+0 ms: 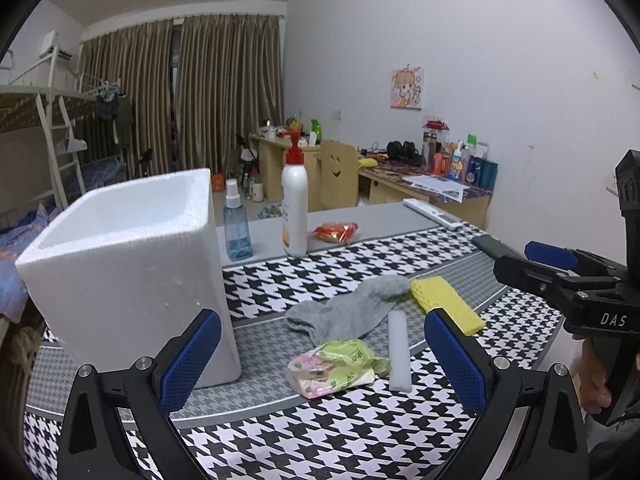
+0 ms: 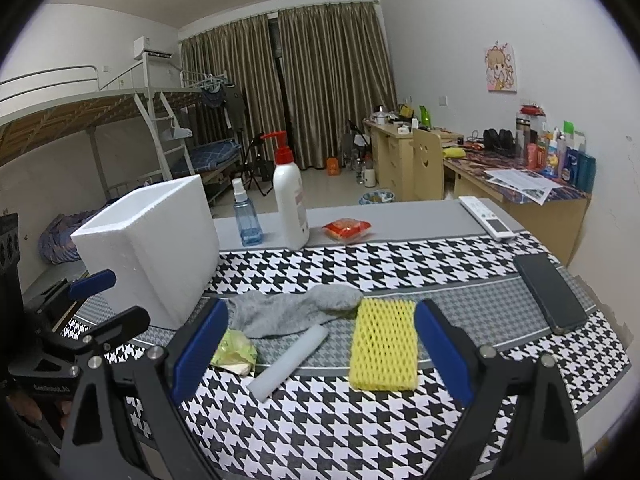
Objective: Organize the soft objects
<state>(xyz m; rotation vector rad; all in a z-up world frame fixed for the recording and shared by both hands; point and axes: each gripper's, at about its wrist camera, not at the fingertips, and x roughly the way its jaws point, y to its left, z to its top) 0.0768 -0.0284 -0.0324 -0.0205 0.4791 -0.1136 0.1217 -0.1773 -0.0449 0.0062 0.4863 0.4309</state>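
Both tools, left tool and right tool, gape empty; limp grey sock is light, so pinch mid-body.

White box, left of frame: rough grainy foam; grey sock: soft fuzzy cloth; yellow net sleeve: bumpy foam mesh; tissue pack: shiny crinkly plastic; white stick: smooth, dull; table cover: flat printed cloth; phone, right: glossy black
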